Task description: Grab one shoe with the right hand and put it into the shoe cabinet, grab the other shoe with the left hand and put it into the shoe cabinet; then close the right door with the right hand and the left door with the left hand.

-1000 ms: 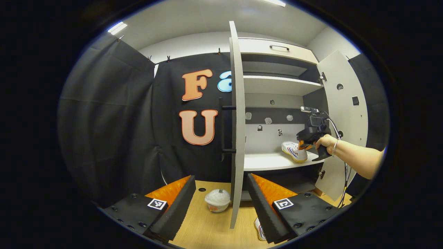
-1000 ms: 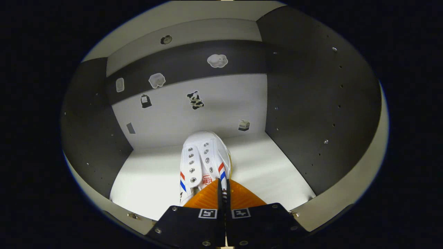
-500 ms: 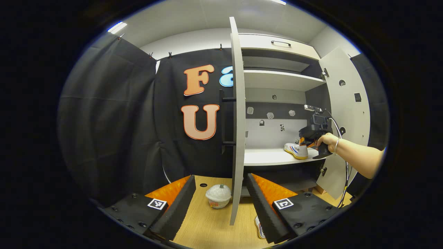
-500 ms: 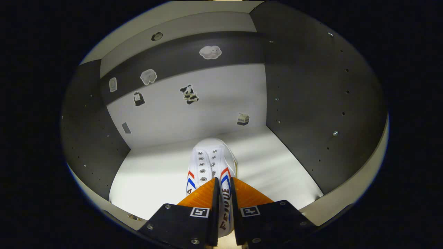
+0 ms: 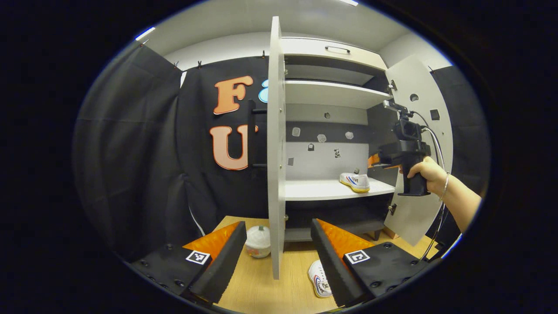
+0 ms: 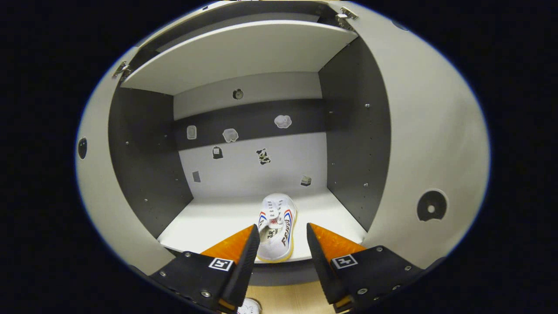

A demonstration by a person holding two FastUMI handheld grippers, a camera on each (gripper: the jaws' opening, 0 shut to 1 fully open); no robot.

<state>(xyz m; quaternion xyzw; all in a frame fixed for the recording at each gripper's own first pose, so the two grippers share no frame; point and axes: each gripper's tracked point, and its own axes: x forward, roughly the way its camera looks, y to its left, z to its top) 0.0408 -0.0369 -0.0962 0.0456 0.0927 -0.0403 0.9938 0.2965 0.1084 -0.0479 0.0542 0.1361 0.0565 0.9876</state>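
Note:
A white shoe (image 6: 275,226) with red and blue stripes lies on the lower shelf (image 6: 205,220) of the open shoe cabinet; in the left gripper view this shoe (image 5: 355,181) rests toward the shelf's right end. My right gripper (image 6: 279,237) is open, drawn back in front of the shelf edge, with nothing between its fingers. A hand holds that right gripper (image 5: 379,160) before the cabinet opening. The second shoe (image 5: 318,279) lies on the wooden floor beside my open left gripper (image 5: 277,237). The left door (image 5: 275,148) stands edge-on ahead; the right door (image 5: 420,144) swings wide.
A small white pot (image 5: 258,240) sits on the wooden floor (image 5: 261,288) left of the left door. An upper shelf (image 5: 331,93) and a drawer with a handle (image 5: 338,49) sit above. Black cloth hangs to the left. Stickers dot the cabinet's back wall (image 6: 261,157).
My right gripper has opened, let go of the shoe and pulled back out of the cabinet; the shoe stays on the shelf. My left gripper has shifted so the floor shoe shows more.

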